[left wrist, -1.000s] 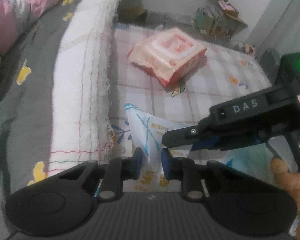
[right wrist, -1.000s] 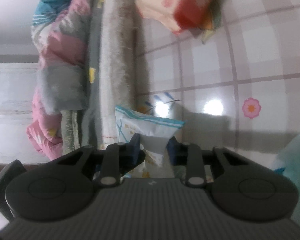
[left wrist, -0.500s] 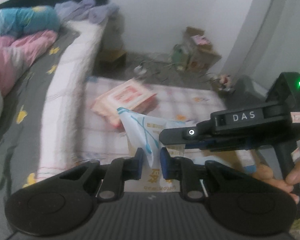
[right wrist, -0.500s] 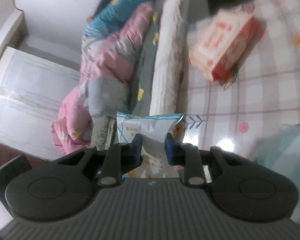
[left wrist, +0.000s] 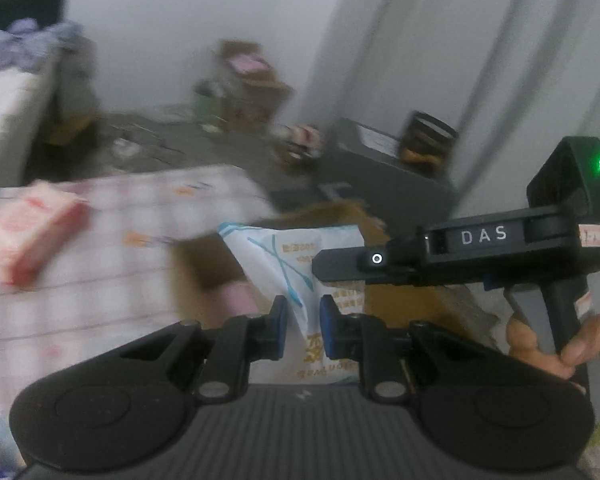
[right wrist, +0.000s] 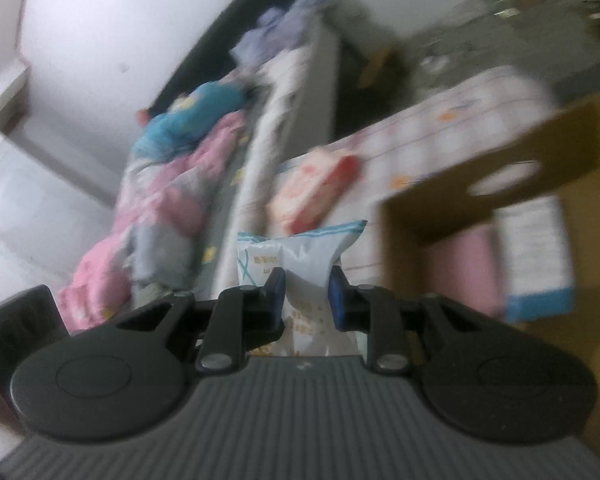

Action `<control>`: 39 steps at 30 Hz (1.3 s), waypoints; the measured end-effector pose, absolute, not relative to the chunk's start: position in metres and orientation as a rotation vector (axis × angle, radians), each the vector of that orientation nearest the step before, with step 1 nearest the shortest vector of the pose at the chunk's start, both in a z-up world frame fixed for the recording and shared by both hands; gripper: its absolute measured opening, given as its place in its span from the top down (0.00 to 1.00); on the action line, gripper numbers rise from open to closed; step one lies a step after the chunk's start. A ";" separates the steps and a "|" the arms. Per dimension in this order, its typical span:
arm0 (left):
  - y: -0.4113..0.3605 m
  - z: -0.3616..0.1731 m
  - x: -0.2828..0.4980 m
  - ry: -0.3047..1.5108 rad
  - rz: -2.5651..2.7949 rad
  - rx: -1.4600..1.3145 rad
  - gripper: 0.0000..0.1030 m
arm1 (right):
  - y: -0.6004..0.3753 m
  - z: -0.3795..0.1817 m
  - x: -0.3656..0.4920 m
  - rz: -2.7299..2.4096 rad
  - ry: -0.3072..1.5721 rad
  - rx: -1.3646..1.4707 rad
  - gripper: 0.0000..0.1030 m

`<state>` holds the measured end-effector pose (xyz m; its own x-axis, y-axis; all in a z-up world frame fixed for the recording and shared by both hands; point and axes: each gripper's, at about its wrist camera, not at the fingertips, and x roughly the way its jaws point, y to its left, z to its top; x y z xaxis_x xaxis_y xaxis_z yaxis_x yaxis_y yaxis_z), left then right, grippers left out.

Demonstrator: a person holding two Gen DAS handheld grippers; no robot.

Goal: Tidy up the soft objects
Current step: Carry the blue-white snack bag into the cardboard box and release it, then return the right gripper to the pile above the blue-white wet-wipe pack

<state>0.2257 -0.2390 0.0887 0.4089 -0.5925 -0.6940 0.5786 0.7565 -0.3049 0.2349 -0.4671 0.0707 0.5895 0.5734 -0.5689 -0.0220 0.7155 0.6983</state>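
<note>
The left hand-held gripper pinches a white soft pack with blue lines, its blue pads narrow on the pack's near edge; the right hand-held gripper clamps the same pack at another edge, so the pack hangs between both; in the left view the right tool, marked DAS, reaches in from the right, a hand on its grip; a brown box lies just right of the pack, with a pink item and a white-blue pack inside; a pink-red pack rests far left on the checked mat, beside the bed; everything far is blurred.
</note>
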 end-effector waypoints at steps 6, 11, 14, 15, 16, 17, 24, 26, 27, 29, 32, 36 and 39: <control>-0.317 0.050 0.228 0.958 -0.835 0.002 0.84 | -0.547 0.047 0.206 0.210 0.901 0.677 0.81; -0.352 0.019 0.246 1.030 -0.838 0.009 0.76 | -0.576 0.020 0.216 0.125 0.929 0.610 0.82; -0.352 0.008 0.255 1.055 -0.805 0.010 0.74 | -0.579 0.004 0.235 0.097 0.948 0.513 0.84; -0.349 0.006 0.257 1.056 -0.795 0.012 0.74 | -0.578 0.000 0.241 0.093 0.956 0.485 0.85; -0.346 0.006 0.258 1.056 -0.785 0.013 0.74 | -0.575 -0.006 0.250 0.095 0.967 0.442 0.85; -0.342 0.005 0.261 1.057 -0.775 0.013 0.74 | -0.573 -0.011 0.255 0.091 0.974 0.401 0.85; -0.307 0.019 0.267 1.030 -0.699 0.007 0.73 | -0.544 -0.025 0.291 0.075 0.960 0.156 0.85; -0.300 0.023 0.268 1.026 -0.685 0.001 0.73 | -0.542 -0.025 0.296 0.068 0.959 0.124 0.85; -0.296 0.025 0.268 1.021 -0.681 -0.001 0.72 | -0.541 -0.026 0.298 0.062 0.959 0.104 0.83; -0.288 0.030 0.265 1.011 -0.677 -0.008 0.69 | -0.539 -0.027 0.301 0.036 0.955 0.064 0.82; -0.276 0.037 0.260 0.992 -0.673 -0.021 0.65 | -0.539 -0.026 0.300 -0.004 0.942 0.030 0.77; -0.258 0.048 0.253 0.959 -0.657 -0.031 0.60 | -0.541 -0.021 0.293 0.040 0.932 0.121 0.77; -0.243 0.056 0.248 0.937 -0.632 -0.036 0.56 | -0.538 -0.026 0.293 0.103 0.952 0.234 0.77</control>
